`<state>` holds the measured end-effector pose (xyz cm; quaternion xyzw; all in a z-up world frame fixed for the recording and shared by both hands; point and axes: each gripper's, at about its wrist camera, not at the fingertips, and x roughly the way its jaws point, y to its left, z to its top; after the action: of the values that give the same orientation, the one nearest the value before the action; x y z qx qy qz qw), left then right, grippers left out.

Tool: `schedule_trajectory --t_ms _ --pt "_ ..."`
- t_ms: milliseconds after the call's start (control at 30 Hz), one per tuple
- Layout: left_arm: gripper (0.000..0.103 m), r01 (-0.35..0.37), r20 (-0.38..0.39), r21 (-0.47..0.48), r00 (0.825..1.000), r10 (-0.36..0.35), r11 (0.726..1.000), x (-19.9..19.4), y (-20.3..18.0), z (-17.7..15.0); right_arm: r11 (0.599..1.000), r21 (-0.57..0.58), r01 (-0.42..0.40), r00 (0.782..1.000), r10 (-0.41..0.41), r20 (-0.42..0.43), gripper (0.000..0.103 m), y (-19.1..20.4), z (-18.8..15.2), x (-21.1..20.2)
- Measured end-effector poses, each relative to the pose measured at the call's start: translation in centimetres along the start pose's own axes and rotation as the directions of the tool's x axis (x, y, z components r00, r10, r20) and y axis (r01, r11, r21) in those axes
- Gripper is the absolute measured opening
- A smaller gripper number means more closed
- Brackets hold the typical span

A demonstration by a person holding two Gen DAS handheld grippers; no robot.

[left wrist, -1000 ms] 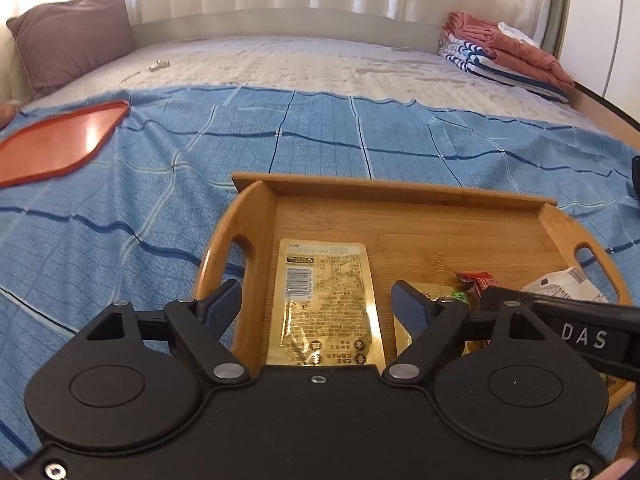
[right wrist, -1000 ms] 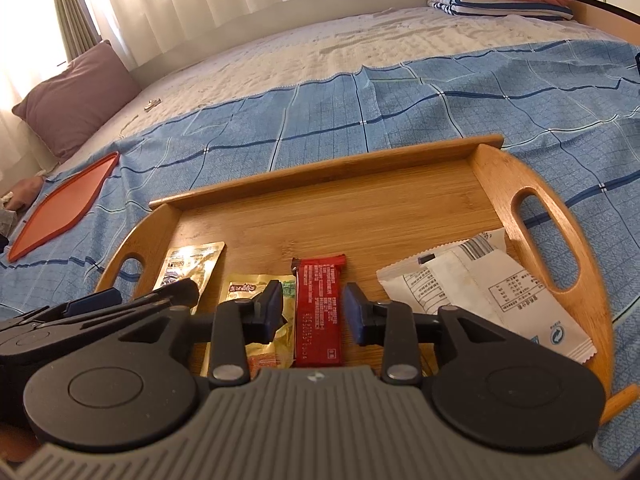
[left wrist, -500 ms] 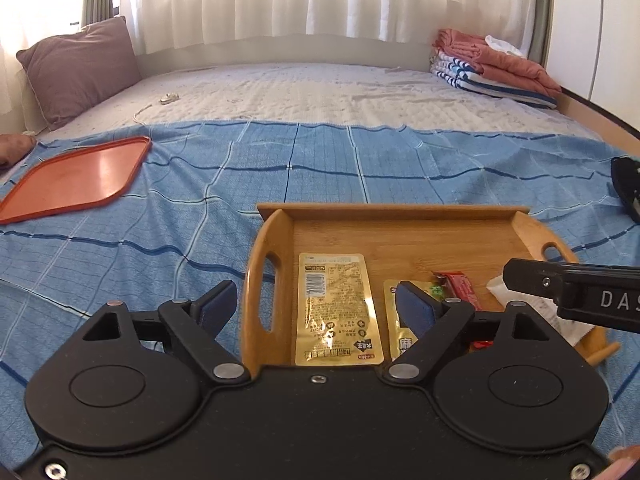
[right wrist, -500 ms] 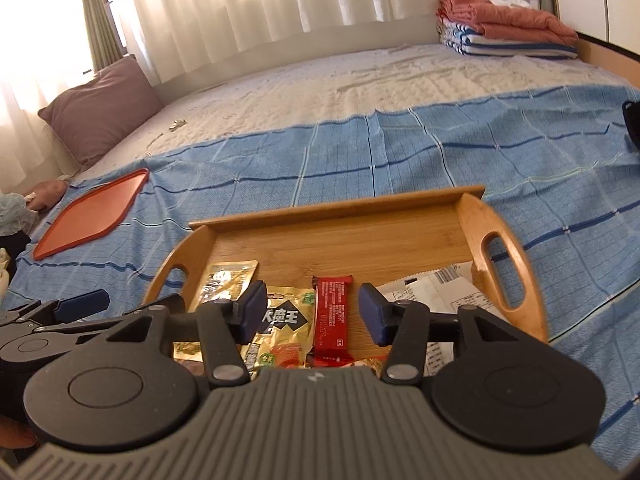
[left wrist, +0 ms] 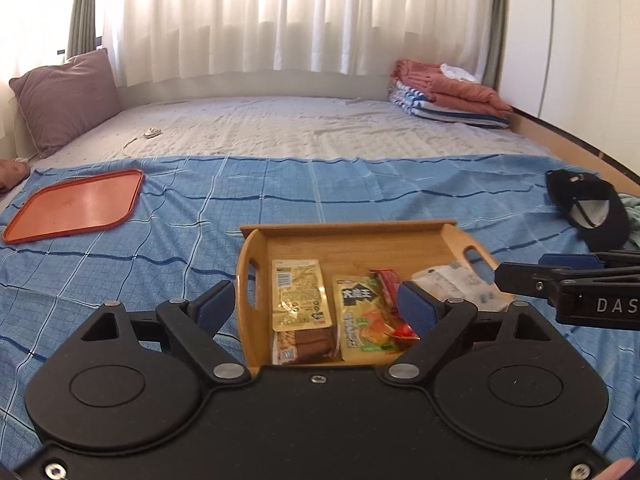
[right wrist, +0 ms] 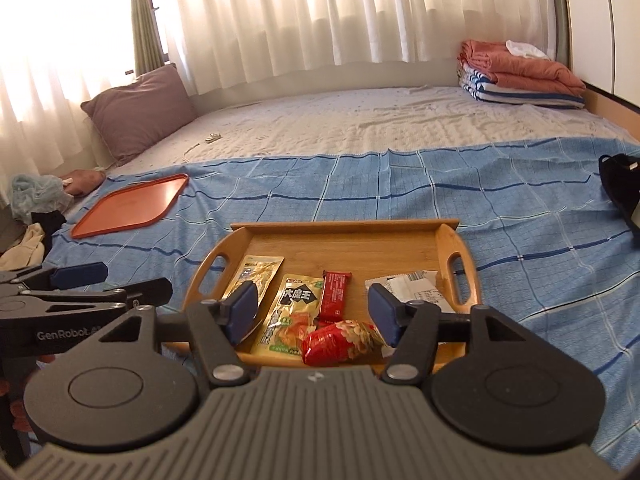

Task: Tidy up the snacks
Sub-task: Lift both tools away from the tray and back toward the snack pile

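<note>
A wooden tray (left wrist: pixel 344 229) with two handles lies on the blue checked bedspread. In it lie a gold packet (left wrist: pixel 298 292), a brown packet (left wrist: pixel 308 344), a yellow-green packet (left wrist: pixel 360 312), a red bar (left wrist: pixel 388 280) and a white packet (left wrist: pixel 452 280). The right wrist view also shows a red nut bag (right wrist: pixel 340 340) at the tray's (right wrist: pixel 344 226) near edge. My left gripper (left wrist: pixel 316 306) hovers open above the tray's near left part, holding nothing. My right gripper (right wrist: pixel 314 312) hovers over the near edge, its jaws opening and empty.
An orange tray (left wrist: pixel 80 204) lies at the far left of the bedspread. A black cap (left wrist: pixel 588 208) sits at the right edge. A mauve pillow (left wrist: pixel 64 96) and folded blankets (left wrist: pixel 448 92) rest at the head of the bed. Loose clothes (right wrist: pixel 32 208) lie at the left.
Both grippers have risen and drawn back from the tray, so it looks smaller and more of the bed shows. The right jaws have spread wider.
</note>
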<state>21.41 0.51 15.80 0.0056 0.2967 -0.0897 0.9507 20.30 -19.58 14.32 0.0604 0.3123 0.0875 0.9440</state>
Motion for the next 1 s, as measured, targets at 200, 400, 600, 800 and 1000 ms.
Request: schedule_trajectory --t_ms 200,400,600,800,1000 --pt "0.088 0.064 0.033 -0.042 0.997 -0.063 0.997 -5.0 -0.5 -0.8 1.0 -0.003 -0.021 1.0 0.021 0.015 0.075 -0.5 -1.2 -3.8" --pt "0.089 0.084 0.067 -0.031 0.994 -0.082 0.996 -9.2 -1.0 -1.9 1.0 -0.018 -0.024 0.999 0.024 0.029 0.077 -0.9 -2.8 -6.9" --pt "0.089 0.111 0.092 -0.018 0.99 -0.109 0.994 -12.6 -2.1 -4.0 0.999 -0.038 -0.005 0.998 0.007 0.06 0.079 -1.6 -4.2 -9.6" --pt "0.089 0.123 0.113 0.001 0.986 -0.123 0.992 -15.1 -2.9 -5.2 0.999 -0.038 -0.004 0.997 0.007 0.076 0.079 -2.2 -5.3 -11.7" --pt "0.089 0.134 0.145 0.023 0.98 -0.136 0.991 -18.0 -3.6 -5.8 0.999 -0.041 -0.01 0.995 0.014 0.098 0.08 -2.6 -6.0 -13.7"
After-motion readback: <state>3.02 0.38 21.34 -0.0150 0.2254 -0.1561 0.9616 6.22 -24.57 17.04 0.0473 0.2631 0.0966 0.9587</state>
